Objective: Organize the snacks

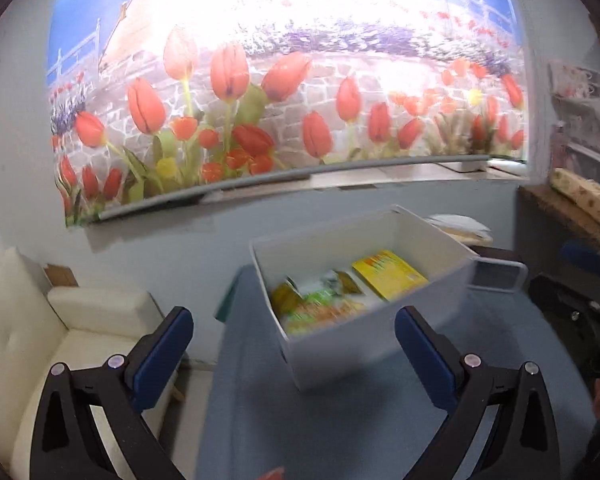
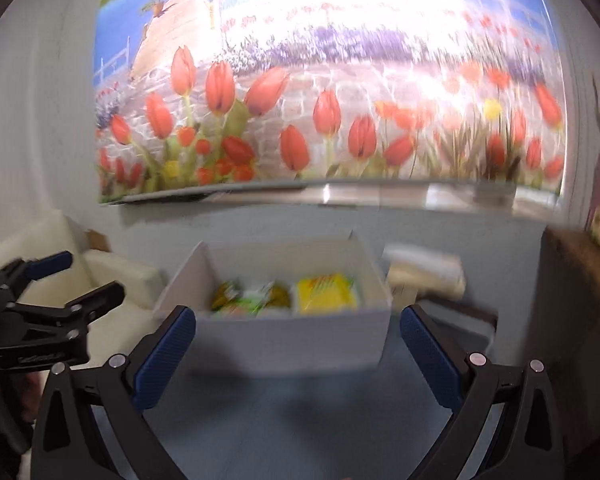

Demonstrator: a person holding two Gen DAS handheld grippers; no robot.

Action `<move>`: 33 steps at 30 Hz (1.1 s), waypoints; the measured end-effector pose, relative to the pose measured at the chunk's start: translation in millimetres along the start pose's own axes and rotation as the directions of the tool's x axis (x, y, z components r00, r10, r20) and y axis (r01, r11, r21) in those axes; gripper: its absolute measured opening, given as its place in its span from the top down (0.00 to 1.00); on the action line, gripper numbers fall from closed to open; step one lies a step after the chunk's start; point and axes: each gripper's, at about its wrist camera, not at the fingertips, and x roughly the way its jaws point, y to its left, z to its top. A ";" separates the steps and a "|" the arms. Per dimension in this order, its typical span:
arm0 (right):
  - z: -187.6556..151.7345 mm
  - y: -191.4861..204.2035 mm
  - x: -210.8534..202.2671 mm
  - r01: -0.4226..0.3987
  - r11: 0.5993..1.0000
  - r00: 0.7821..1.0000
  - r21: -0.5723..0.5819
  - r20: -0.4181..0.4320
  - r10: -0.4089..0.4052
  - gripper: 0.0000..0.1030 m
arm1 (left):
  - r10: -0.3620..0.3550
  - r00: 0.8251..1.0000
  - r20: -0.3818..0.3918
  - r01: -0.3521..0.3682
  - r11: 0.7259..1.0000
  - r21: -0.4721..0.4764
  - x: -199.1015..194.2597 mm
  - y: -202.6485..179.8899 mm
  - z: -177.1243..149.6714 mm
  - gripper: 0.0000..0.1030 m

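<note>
I held my left gripper [image 1: 294,344] and right gripper [image 2: 298,344] wide and empty above the blue table [image 2: 284,420], since the snacks [image 2: 288,294] already lay inside the white box [image 2: 284,340] ahead, seemingly sorted.

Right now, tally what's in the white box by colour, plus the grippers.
White box contents, blurred, so counts are approximate:
Yellow packet: 1
Green-and-orange packet: 1
Dark olive packet: 1
Hand-held grippers, both open and empty: 2 (left hand-held gripper, right hand-held gripper)
Total: 3 packets, 2 grippers
</note>
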 end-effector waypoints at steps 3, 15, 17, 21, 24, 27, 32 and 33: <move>-19.9 0.4 -35.7 -0.027 1.000 1.000 0.003 0.000 0.027 0.00 | -0.081 0.996 -0.034 0.080 0.996 -0.043 -23.8 -2.1 -16.9 0.00; -68.7 25.4 -132.4 -0.077 0.997 0.997 0.016 -0.018 0.077 0.00 | -0.173 0.984 -0.047 0.169 0.982 -0.090 -124.0 -21.3 -60.6 0.00; -70.1 30.6 -137.3 -0.078 0.997 0.997 0.001 -0.019 0.078 0.00 | -0.190 0.981 -0.048 0.185 0.978 -0.101 -131.6 -19.0 -62.9 0.00; -71.2 40.7 -140.0 -0.091 0.995 0.995 -0.033 -0.034 0.089 0.00 | -0.195 0.980 -0.047 0.190 0.977 -0.093 -139.2 -16.9 -65.7 0.00; -70.4 43.0 -139.8 -0.080 0.996 0.996 -0.036 -0.032 0.078 0.00 | -0.190 0.980 -0.056 0.184 0.978 -0.097 -138.0 -15.0 -66.0 0.00; -70.0 41.3 -138.7 -0.083 0.996 0.996 -0.025 -0.036 0.082 0.00 | -0.183 0.981 -0.064 0.177 0.980 -0.094 -137.0 -13.9 -67.5 0.00; -69.6 40.8 -137.8 -0.079 0.997 0.996 -0.023 -0.040 0.078 0.00 | -0.196 0.978 -0.070 0.188 0.977 -0.098 -135.4 -12.4 -68.0 0.00; -69.1 40.7 -137.5 -0.077 0.997 0.996 -0.023 -0.040 0.077 0.00 | -0.197 0.978 -0.072 0.190 0.977 -0.096 -135.5 -13.0 -68.3 0.00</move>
